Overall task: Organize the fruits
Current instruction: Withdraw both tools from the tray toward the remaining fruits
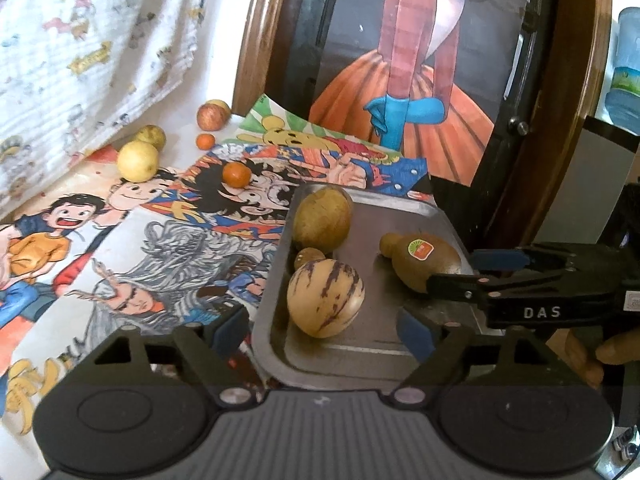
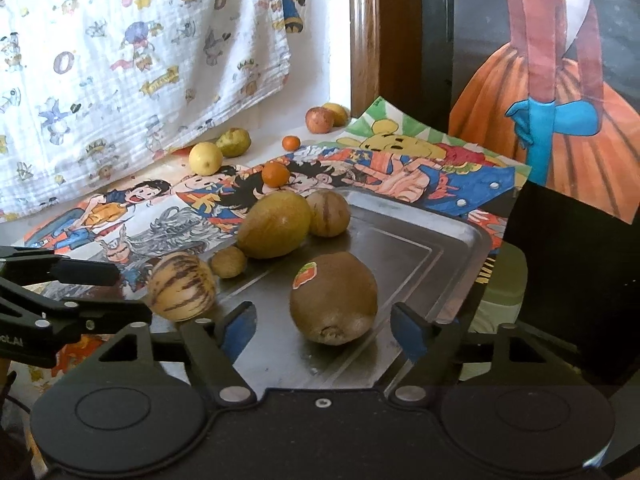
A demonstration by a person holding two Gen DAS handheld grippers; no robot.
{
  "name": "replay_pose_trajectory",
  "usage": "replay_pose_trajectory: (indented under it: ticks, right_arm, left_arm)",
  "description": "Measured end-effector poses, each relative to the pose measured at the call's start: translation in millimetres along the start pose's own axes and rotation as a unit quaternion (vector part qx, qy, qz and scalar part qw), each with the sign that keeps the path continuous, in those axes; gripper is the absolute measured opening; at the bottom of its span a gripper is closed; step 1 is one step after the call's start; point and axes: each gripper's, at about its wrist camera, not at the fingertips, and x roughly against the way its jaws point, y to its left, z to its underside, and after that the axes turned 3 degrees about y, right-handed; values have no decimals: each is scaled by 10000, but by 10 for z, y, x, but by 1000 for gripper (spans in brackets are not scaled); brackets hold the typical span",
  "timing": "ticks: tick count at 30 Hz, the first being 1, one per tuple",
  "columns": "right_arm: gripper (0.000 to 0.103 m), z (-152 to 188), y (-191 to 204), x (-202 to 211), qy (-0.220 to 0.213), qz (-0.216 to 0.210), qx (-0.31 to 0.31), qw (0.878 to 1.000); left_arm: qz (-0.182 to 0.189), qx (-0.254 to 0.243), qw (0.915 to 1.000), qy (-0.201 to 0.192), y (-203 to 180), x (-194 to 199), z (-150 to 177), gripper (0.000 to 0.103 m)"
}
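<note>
A metal tray (image 1: pixel 372 344) (image 2: pixel 440 248) holds a brown kiwi with a sticker (image 1: pixel 424 260) (image 2: pixel 334 298), a striped yellow fruit (image 1: pixel 325 298) (image 2: pixel 182 286), a large yellow-green fruit (image 1: pixel 322 218) (image 2: pixel 276 224), a small brown fruit (image 1: pixel 308 258) (image 2: pixel 229 262) and a second striped fruit (image 2: pixel 328 213). My left gripper (image 1: pixel 323 332) (image 2: pixel 116 292) is open, with the near striped fruit just ahead of its tips. My right gripper (image 2: pixel 323 330) (image 1: pixel 464 270) is open too, its fingers on either side of the kiwi without pinching it.
Loose on the cartoon-print cloth (image 1: pixel 120 248) beyond the tray lie an orange (image 2: pixel 276 174), a smaller orange (image 2: pixel 291 143), a lemon (image 2: pixel 205 157), a green fruit (image 2: pixel 234 142) and an apple (image 2: pixel 319 120). A hanging printed cloth (image 2: pixel 120 60) and a framed painting (image 1: pixel 400 60) stand behind.
</note>
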Motion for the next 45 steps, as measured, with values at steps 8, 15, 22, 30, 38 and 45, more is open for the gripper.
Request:
replay_pose_trajectory:
  ticks: [8, 15, 22, 30, 38, 45]
  right_arm:
    - [94, 105, 151, 317, -144, 140, -275, 9994]
    - [102, 190, 277, 535, -112, 85, -493, 9987]
    - [102, 307, 455, 597, 263, 105, -658, 9974]
    - [102, 367, 681, 635, 583, -5, -677, 9960]
    - [102, 370, 905, 625, 850, -156, -592, 9945]
    - [102, 288, 1037, 591, 930, -265, -477, 9942]
  left_arm:
    - [-248, 102, 9996, -115, 75, 287, 95, 102]
    - [-484, 243, 9985, 7, 180, 443, 198, 102]
    - [-734, 328, 9965, 207, 281, 554, 320, 102]
    - [-876, 358, 9953, 207, 340, 682, 416, 102]
    - [-918, 390, 9949, 130, 377, 784, 447, 102]
    - [-1050, 539, 9930, 100, 481, 842, 436, 102]
